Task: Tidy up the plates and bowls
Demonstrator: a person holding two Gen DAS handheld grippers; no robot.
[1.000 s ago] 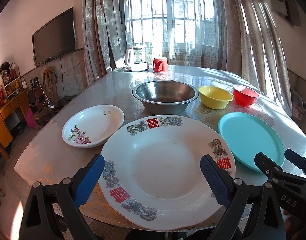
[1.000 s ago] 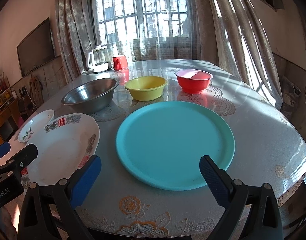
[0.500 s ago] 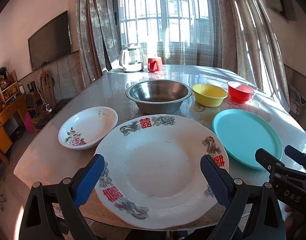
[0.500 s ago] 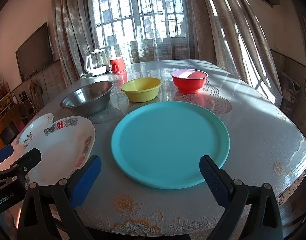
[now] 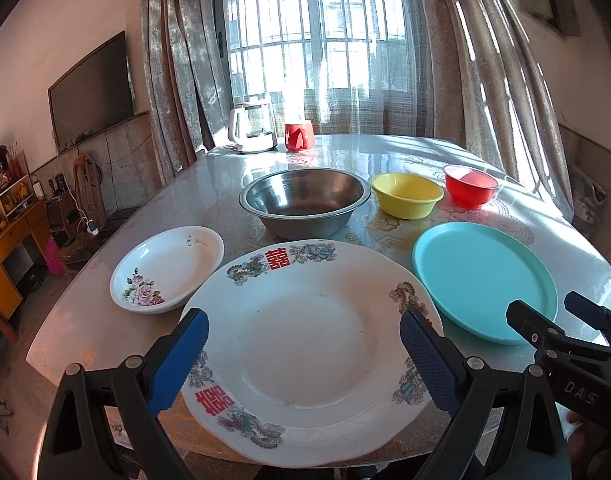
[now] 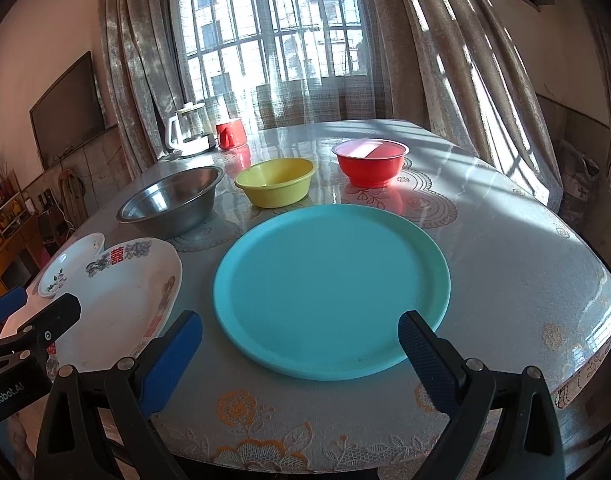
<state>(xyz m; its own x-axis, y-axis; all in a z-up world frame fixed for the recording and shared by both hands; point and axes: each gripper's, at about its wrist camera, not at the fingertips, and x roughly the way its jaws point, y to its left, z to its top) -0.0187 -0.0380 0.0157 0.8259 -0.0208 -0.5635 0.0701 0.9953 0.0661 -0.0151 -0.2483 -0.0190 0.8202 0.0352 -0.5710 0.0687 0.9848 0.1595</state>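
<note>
Plates and bowls sit spread over the table [image 6: 525, 264], none stacked yet as far as I can see: the large white plate [image 5: 309, 344] with red characters lies at the near edge in front of my left gripper [image 5: 303, 356], the small floral dish [image 5: 167, 268] just beside it to the left, the teal plate [image 6: 331, 290] to its right in front of my right gripper [image 6: 299, 354]. Farther back stand the steel bowl [image 5: 303, 202], the yellow bowl [image 5: 407, 198] and the red bowl [image 6: 369, 160] in a row, each apart from its neighbour. Both grippers hover at the near edge with their blue fingers spread wide and nothing between them. I judge the task is at its start, and the step in hand is choosing a first pick. I would nest small into large: the floral dish onto the white plate, the red bowl into the yellow, then that pair into the steel bowl. To do the pick well, I should tilt the left gripper so one finger slides under the floral dish's raised rim and the other closes from above, gripping the rim itself. The teal plate lies very flat, so its edge gives little purchase; I may need to draw it toward the table edge first. The glossy tabletop looks slippery, so a nudge could send dishes skating; slow approaches help. The kettle [image 5: 251, 130] and red mug [image 5: 299, 136] at the far end stay out of it.
</note>
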